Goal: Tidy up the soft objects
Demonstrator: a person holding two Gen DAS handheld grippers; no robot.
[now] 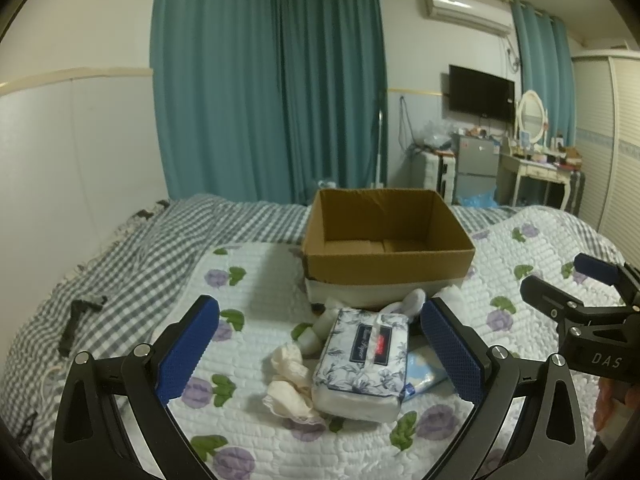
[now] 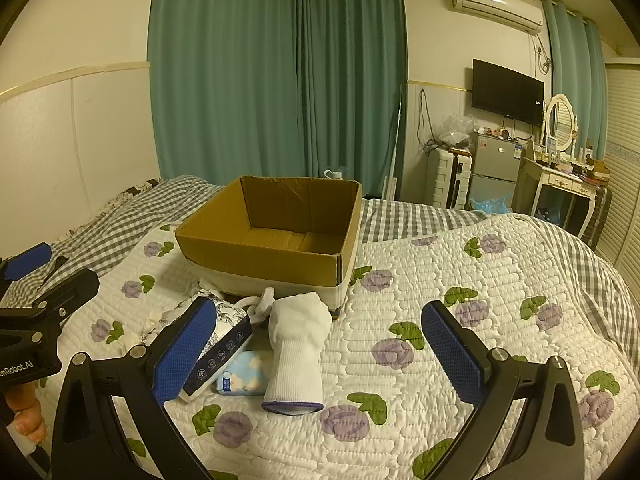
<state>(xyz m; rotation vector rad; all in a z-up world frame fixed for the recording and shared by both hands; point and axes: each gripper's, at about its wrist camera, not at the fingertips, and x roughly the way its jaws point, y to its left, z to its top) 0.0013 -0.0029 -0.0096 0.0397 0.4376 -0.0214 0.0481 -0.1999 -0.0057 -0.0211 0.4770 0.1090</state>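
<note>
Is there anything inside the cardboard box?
No, the cardboard box shows only its bare brown bottom in the right wrist view.

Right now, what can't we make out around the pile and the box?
- Light blue pack: left wrist view, mostly hidden behind the tissue pack and a left gripper finger; print unreadable.
- Tissue pack label: blurred in both views.
- Cardboard box floor, near part: hidden by its front wall in both views.
- White items against the box: partly behind the tissue pack, kind unclear.
- White sock: its far side is hidden in the right wrist view.
</note>
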